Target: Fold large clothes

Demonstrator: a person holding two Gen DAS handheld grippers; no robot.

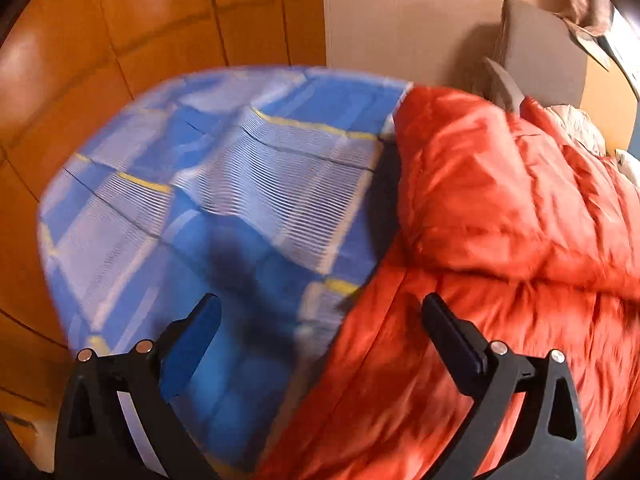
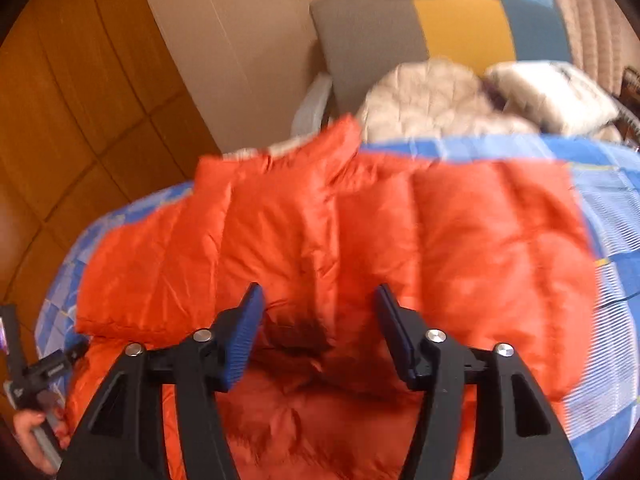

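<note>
Wood-panelled flooring and a beige wall surround a bed spread with a blue checked sheet with yellow lines, the working surface. Orange quilted puffer jacket: lies across the sheet, collar towards the far edge, one side panel or sleeve already turned over onto the body, so the fold looks partly made. Right gripper: jaws parted to a middling width above the jacket's middle, nothing between the blue pads; left gripper: spread wide, empty, straddling the jacket's edge where it meets the sheet. A hand holding that left tool shows at the right view's lower left. Beyond the jacket, pale quilted garments and a grey chair back sit near the wall.

Suggested technique: pinch the slippery shell deep enough to catch both layers at matching hem corners, lift together, and lay the fold flat, pressing trapped air out so the padding does not spring open.
</note>
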